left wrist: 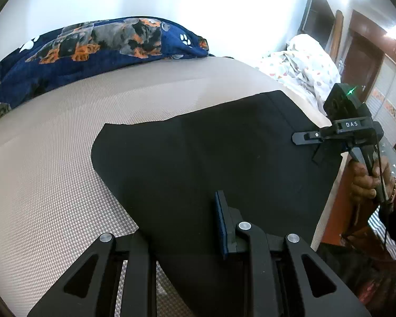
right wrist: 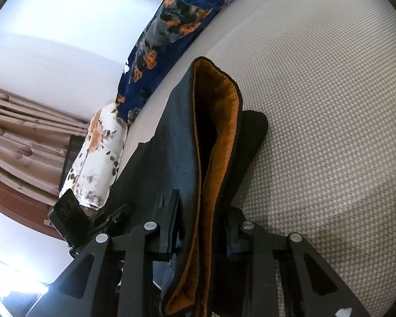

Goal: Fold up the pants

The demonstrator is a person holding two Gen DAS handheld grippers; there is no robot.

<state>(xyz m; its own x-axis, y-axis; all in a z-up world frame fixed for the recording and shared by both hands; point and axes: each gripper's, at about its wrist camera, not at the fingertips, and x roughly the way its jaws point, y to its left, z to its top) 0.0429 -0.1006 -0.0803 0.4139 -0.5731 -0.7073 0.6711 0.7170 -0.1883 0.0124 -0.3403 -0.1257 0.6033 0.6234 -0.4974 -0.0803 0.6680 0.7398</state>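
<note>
Black pants [left wrist: 211, 145] lie spread on the beige bed [left wrist: 52, 158]. My left gripper [left wrist: 182, 227] is at the near edge, shut on the cloth. Its blue-padded right finger [left wrist: 220, 224] shows, and the other finger is under the fabric. My right gripper [left wrist: 306, 142] grips the pants' right edge, with a hand [left wrist: 367, 179] on its handle. In the right wrist view the pants [right wrist: 177, 145] rise lifted, showing an orange lining [right wrist: 219, 121]. The right gripper [right wrist: 203, 224] is shut on that doubled edge.
A navy dog-print blanket [left wrist: 92, 45] lies along the far side of the bed. White dotted bedding [left wrist: 303, 63] is piled at the far right, before dark wooden doors [left wrist: 364, 60]. A floral pillow [right wrist: 97, 153] and curtains [right wrist: 26, 132] stand beyond the bed.
</note>
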